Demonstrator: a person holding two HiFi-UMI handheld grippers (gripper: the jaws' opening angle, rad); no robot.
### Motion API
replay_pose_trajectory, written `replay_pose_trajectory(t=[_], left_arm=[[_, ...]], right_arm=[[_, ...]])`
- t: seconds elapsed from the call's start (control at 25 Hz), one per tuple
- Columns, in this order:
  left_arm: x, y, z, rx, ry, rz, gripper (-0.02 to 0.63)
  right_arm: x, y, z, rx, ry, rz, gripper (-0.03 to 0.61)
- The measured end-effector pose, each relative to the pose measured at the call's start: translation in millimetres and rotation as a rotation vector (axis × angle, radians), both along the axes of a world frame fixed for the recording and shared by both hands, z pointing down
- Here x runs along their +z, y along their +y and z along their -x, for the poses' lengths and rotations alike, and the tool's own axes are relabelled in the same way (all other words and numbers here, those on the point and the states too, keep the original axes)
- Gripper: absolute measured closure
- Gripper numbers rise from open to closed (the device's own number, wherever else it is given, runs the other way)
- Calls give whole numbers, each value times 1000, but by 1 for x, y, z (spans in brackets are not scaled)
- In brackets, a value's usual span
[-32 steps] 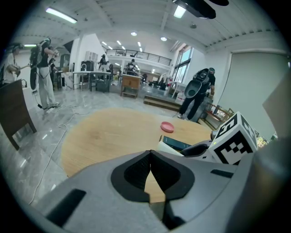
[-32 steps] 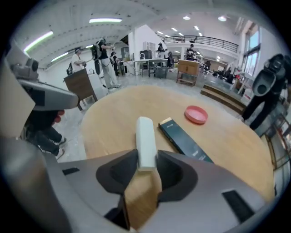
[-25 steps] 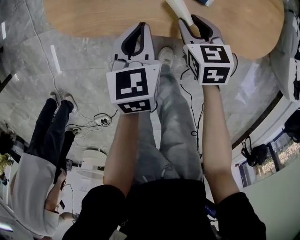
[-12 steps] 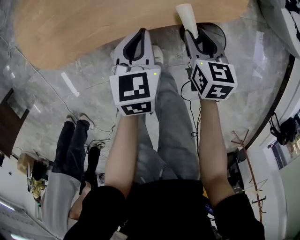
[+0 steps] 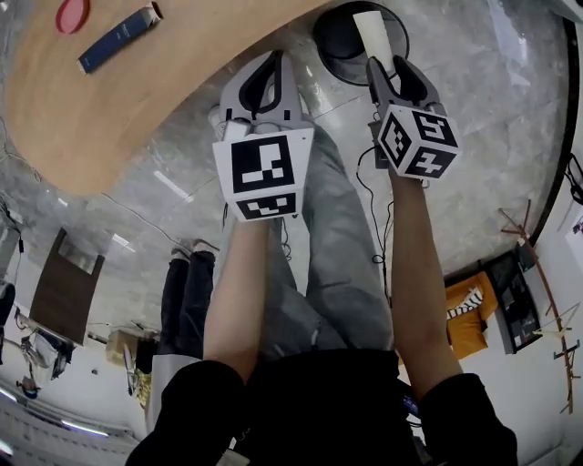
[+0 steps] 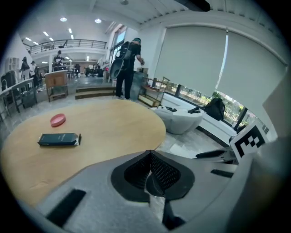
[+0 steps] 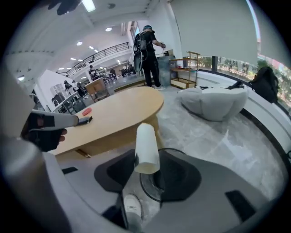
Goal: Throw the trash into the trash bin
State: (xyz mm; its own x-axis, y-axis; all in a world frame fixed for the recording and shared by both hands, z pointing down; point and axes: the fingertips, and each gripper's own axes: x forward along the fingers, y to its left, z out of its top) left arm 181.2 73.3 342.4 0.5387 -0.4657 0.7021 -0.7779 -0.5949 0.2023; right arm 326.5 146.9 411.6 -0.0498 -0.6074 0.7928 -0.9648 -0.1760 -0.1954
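A white paper cup [image 5: 372, 32] stands between the jaws of my right gripper [image 5: 383, 62], directly over the round black trash bin [image 5: 335, 47] on the floor. In the right gripper view the cup [image 7: 146, 148] points away from me, with both pads still against its base. The bin's rim [image 7: 146, 189] shows below it, and the right gripper [image 7: 148, 155] is opening its jaws. My left gripper [image 5: 275, 56] hangs beside it over the marble floor. Its tips meet in the left gripper view [image 6: 150, 154], so it is shut with nothing in it.
A curved wooden table [image 5: 137, 100] lies to the left, bearing a dark blue box [image 5: 118, 38] and a red lid [image 5: 73, 14]. A black cable [image 5: 372, 209] trails across the floor. A bystander [image 5: 187, 291] stands lower left. A grey beanbag [image 7: 213, 102] sits beyond the bin.
Both grippers have swung off the table's edge to over the floor. The black bin has come into view beneath the cup, which stays between the right jaws.
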Motion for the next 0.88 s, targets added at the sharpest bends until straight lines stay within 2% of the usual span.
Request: replay_pose_trajectory(t=[0.12, 0.28, 0.32, 0.4, 0.48, 0.68, 0.88], left_arm=[[6, 7, -19, 36, 4, 3, 609], [9, 10, -19, 40, 2, 12, 609], [10, 9, -15, 27, -2, 15, 609], [11, 6, -5, -10, -7, 21, 609], [11, 1, 5, -50, -9, 23, 609], [8, -18, 47, -157, -18, 10, 609], [3, -35, 107, -310, -20, 9, 609]], right_arm=[[32, 22, -10, 5, -10, 76, 362], [33, 26, -8, -7, -10, 90, 362], [29, 22, -4, -25, -3, 81, 376], [19, 11, 5, -46, -5, 48, 521], [8, -5, 16, -60, -49, 4, 550], [-13, -50, 60, -185, -83, -62, 558], [-40, -105, 120, -379, -84, -151, 558]])
